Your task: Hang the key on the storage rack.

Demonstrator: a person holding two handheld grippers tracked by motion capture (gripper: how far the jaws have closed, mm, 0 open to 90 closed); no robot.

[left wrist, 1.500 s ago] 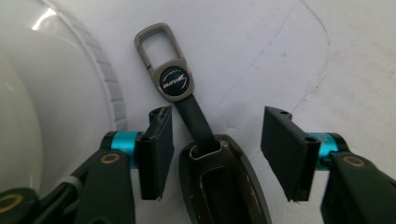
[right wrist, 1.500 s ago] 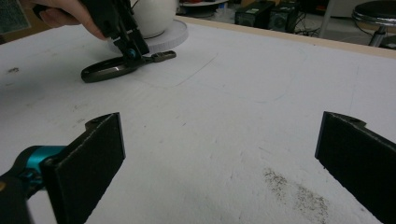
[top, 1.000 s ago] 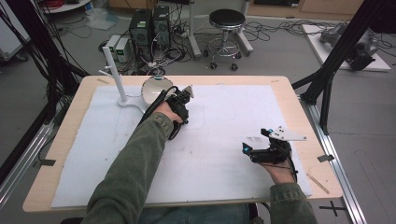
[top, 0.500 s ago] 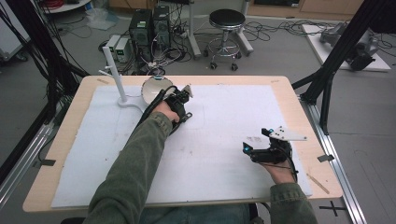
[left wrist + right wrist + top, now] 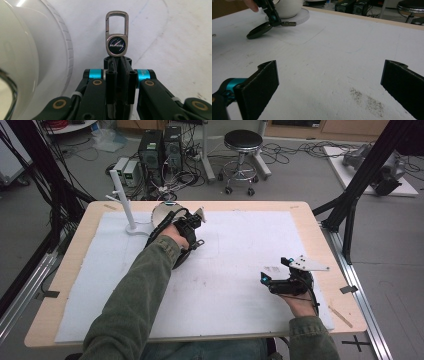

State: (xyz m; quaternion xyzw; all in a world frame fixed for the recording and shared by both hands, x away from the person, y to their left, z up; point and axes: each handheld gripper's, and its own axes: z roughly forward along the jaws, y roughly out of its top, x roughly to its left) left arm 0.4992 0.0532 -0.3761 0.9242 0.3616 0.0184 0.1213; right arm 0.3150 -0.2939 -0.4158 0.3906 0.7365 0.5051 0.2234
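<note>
Olive-green sleeves; each black gripper (image 5: 192,227) has teal collars, brass screws and a black cable.

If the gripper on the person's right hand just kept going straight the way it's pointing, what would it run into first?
Probably nothing soon. The right gripper has its jaws wide open over the bare white mat. Far ahead, slightly to the left, the left gripper holds a metal key fob beside a white bowl; depth is unclear.

A grey metal keychain clip (image 5: 117,35) bears a black round emblem with white lettering.
</note>
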